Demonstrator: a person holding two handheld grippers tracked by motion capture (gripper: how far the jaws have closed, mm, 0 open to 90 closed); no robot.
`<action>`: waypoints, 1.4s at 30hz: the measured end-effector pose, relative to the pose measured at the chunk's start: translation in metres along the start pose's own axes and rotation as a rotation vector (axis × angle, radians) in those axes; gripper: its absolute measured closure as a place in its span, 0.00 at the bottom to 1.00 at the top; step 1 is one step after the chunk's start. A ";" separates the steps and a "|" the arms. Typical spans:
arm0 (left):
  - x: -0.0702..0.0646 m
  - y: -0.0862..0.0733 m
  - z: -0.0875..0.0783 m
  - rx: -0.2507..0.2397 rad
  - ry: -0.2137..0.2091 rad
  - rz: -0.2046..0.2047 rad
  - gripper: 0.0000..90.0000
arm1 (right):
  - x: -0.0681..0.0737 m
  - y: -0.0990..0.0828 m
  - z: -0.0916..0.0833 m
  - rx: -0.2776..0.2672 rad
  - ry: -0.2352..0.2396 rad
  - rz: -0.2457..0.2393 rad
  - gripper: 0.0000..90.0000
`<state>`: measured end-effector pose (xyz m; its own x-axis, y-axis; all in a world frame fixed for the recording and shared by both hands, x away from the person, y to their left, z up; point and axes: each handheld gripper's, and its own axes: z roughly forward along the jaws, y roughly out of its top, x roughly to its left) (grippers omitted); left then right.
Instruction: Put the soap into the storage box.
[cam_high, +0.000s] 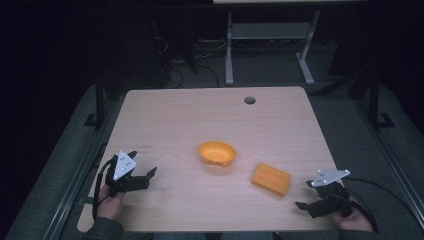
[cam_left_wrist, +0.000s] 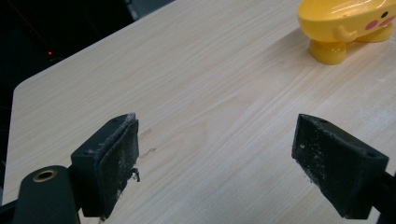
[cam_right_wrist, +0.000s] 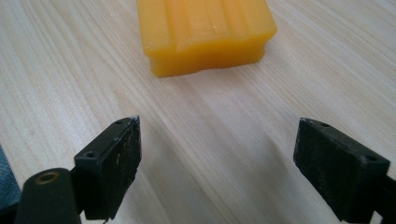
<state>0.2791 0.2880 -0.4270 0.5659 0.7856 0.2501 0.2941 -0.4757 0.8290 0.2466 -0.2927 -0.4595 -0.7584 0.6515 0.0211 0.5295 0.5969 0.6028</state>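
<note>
One orange block (cam_high: 271, 179) lies flat just ahead of the right gripper (cam_high: 306, 196), apart from it, long axis running from near-right to far-left across the table (cam_high: 165, 115). One yellow bowl (cam_high: 216, 153) sits upright, well ahead and right of the left gripper (cam_high: 144, 172). Both grippers gape wide, holding nothing.

Bare table (cam_high: 170, 120) lies between each tongs and the bowl (cam_high: 216, 153) and block (cam_high: 271, 178).
</note>
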 end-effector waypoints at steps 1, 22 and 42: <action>0.000 0.000 0.000 0.000 -0.001 0.002 0.16 | 0.000 0.000 0.000 -0.002 0.001 -0.004 0.16; -0.001 0.000 0.001 0.002 -0.003 0.005 0.16 | 0.006 0.024 -0.002 0.038 0.010 -0.043 0.16; 0.002 0.000 0.000 0.001 0.002 0.008 0.16 | 0.011 0.057 0.003 0.084 0.023 -0.107 0.16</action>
<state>0.2804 0.2896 -0.4267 0.5668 0.7827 0.2573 0.2908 -0.4822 0.8264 0.2695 -0.2502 -0.4270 -0.8202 0.5717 -0.0210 0.4743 0.7000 0.5339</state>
